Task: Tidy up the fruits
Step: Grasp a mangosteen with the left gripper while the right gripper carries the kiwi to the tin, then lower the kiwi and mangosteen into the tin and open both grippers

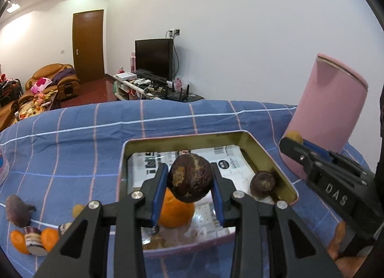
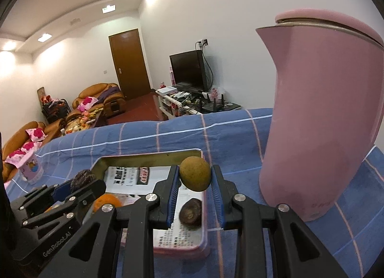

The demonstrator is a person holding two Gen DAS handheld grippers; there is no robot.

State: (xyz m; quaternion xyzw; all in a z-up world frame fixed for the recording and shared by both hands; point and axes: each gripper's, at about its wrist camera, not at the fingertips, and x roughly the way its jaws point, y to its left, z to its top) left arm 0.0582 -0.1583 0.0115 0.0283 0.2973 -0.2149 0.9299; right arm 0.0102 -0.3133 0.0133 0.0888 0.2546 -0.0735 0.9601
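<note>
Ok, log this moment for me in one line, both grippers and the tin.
left gripper: shut on dark brown fruit | right gripper: shut on tan fruit | tin: holds orange, small dark fruit

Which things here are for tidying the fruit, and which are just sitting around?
For the job:
- dark brown fruit in the left gripper
- tan fruit in the right gripper
- tin tray
- orange and small dark fruit in the tray

Just lying about:
- pink kettle
- checked blue cloth
</note>
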